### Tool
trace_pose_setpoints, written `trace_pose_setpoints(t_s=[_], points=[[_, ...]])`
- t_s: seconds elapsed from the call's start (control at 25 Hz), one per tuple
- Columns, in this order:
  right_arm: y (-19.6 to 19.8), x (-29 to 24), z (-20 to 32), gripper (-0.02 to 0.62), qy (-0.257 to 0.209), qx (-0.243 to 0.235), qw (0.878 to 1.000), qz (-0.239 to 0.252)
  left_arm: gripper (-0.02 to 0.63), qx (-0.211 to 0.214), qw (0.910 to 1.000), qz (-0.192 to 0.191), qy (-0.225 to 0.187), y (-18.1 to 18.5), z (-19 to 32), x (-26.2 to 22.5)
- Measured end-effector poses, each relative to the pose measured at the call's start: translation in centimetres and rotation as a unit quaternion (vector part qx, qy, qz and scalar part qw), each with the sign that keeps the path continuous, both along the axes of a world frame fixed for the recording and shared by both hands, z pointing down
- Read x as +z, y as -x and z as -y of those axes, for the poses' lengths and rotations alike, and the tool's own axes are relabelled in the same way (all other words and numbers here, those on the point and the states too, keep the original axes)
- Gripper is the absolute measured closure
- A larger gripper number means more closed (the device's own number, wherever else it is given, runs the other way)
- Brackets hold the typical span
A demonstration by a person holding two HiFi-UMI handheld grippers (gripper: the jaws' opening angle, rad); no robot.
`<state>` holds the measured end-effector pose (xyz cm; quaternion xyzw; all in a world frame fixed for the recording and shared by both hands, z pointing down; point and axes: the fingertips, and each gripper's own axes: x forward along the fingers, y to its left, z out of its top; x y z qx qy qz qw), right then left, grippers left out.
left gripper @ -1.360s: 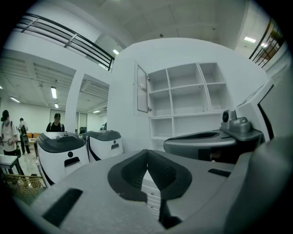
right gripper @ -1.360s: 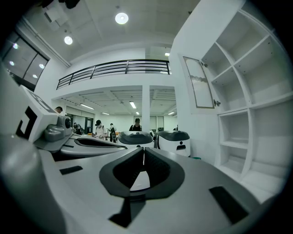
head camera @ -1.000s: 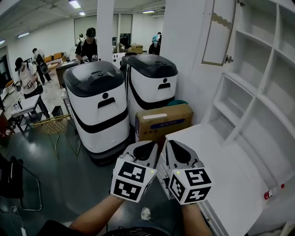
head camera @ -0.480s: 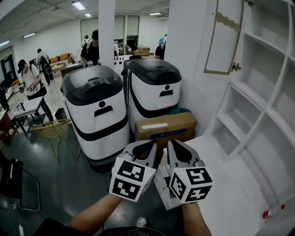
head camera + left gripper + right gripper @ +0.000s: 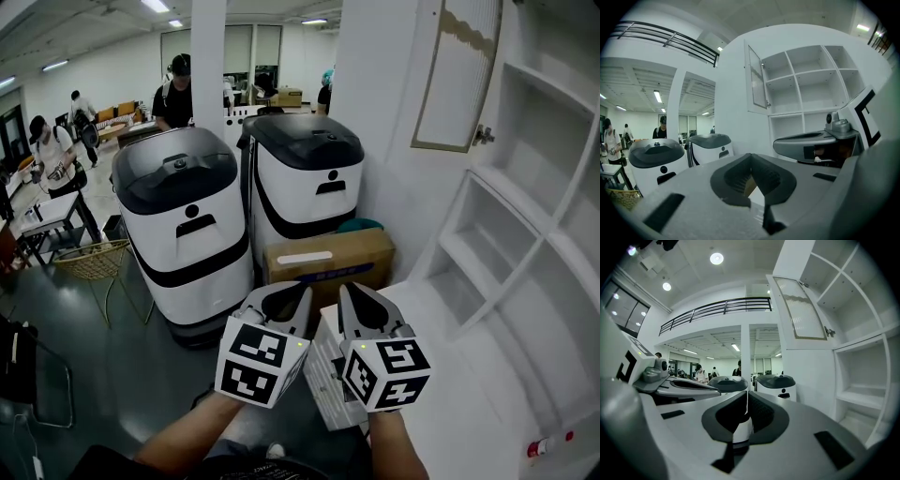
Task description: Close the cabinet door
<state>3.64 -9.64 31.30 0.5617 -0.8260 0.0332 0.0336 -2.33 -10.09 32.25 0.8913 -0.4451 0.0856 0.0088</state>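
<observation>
**Q:** Where is the door?

**A:** The door (image 5: 459, 75) stands swung open, high on the right of the head view. It is hinged to a white cabinet (image 5: 525, 197) with open shelves. Its pale panel sits in a white frame.

**Q:** And the two grippers?

**A:** Both are low in the middle, side by side, pointing forward and well apart from the door. The left hand-held gripper (image 5: 284, 292) has its jaws pressed together, with nothing between them. The right hand-held gripper (image 5: 356, 295) is the same, jaws pressed together and empty. Neither touches anything.

**Q:** What is around them?

**A:** Ahead stand two white-and-black machines (image 5: 183, 225). A box (image 5: 328, 258) sits on the floor in front of the right one, beside the wall. A white surface (image 5: 469, 375) runs below the shelves, at the right gripper's side. People (image 5: 176, 94) stand far back in the room.
</observation>
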Motion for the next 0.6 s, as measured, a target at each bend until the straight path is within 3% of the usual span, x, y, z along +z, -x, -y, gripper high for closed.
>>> trace_pose_setpoints(t_s=[0.32, 0.6], points=[[-0.4, 0.0, 2.2, 0.574, 0.001, -0.007, 1.000, -0.003, 0.592, -0.013, 0.9999, -0.009, 0.007, -0.2, 2.4, 0.2], [-0.9, -0.7, 3.7, 0.574, -0.008, -0.003, 1.000, -0.008, 0.594, 0.004, 0.9999, -0.017, -0.001, -2.0, 4.3, -0.6]])
